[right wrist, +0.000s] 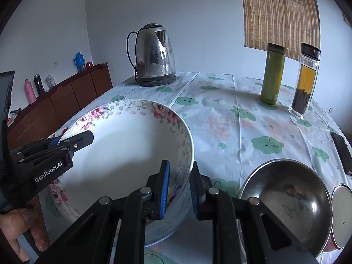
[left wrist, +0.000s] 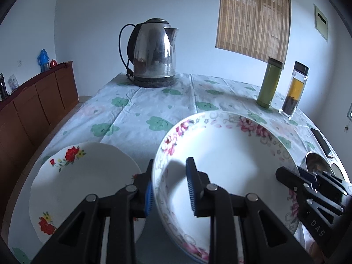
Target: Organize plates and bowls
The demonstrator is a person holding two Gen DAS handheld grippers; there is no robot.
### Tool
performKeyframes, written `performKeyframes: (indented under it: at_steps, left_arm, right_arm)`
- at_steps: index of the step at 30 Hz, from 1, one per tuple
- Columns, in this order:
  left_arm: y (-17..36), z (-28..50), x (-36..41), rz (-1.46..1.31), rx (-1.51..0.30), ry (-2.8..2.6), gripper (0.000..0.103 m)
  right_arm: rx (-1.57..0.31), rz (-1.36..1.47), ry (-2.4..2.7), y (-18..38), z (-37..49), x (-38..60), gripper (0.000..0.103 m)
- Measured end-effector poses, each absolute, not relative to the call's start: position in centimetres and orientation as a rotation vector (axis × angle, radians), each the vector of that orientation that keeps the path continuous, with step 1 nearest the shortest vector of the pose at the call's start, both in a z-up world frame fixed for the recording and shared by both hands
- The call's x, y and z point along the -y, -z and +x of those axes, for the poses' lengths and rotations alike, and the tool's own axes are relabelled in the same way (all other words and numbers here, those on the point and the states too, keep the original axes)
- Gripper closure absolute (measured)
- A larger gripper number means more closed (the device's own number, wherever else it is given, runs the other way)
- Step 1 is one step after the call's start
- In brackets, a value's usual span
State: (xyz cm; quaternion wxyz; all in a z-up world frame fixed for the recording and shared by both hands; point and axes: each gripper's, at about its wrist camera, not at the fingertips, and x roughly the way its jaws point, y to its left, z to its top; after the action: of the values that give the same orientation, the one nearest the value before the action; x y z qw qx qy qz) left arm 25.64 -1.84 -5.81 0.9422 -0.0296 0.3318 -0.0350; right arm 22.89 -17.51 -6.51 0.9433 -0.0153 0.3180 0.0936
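Note:
A large white bowl (left wrist: 231, 154) with pink flowers round its rim is held from both sides. My left gripper (left wrist: 169, 189) is shut on its left rim, one blue pad outside the wall and one inside. My right gripper (right wrist: 179, 189) is shut on the right rim of the same bowl (right wrist: 121, 154) in the same way. Each gripper shows in the other's view: the right gripper (left wrist: 292, 173) and the left gripper (right wrist: 72, 142). A white plate (left wrist: 88, 176) with red flowers lies on the table just left of the bowl, which hides its right edge.
A steel bowl (right wrist: 286, 198) sits right of the floral bowl, with a round-lidded red container (right wrist: 341, 215) beside it. A phone (right wrist: 342, 154) lies near the right table edge. A kettle (right wrist: 154, 55), green flask (right wrist: 271, 74) and tea bottle (right wrist: 304, 81) stand at the back. A hand (right wrist: 28, 226) holds the left gripper.

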Motion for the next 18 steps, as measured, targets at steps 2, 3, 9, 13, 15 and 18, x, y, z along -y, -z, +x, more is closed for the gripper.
performKeyframes:
  at_steps: [2,3,9,13,15,18]
  left_arm:
    - [6.1,25.8,1.9,-0.058,-0.686,0.073,0.079]
    - [6.2,25.8,2.0,-0.056,-0.689,0.074,0.079]
    - [6.8,25.9,2.3,-0.047,-0.708,0.078,0.079]
    - [7.2,26.0,2.4,-0.041,-0.718,0.078,0.079]
    - [7.3,26.1,2.4,-0.040,-0.721,0.079,0.079]
    - [7.3,26.0,2.5,-0.038,-0.721,0.080,0.079]
  right_arm:
    - [-0.656,-0.034,-0.187,6.7,23.0,17.5,0.084]
    - [-0.660,-0.036,-0.185,6.8,23.1,17.5,0.084]
    - [-0.680,-0.044,-0.171,7.2,23.3,17.6,0.084]
    - [-0.691,-0.051,-0.165,7.4,23.4,17.5,0.084]
    - [-0.693,-0.056,-0.162,7.4,23.4,17.5,0.084]
    - [-0.692,-0.059,-0.161,7.4,23.4,17.5,0.084]
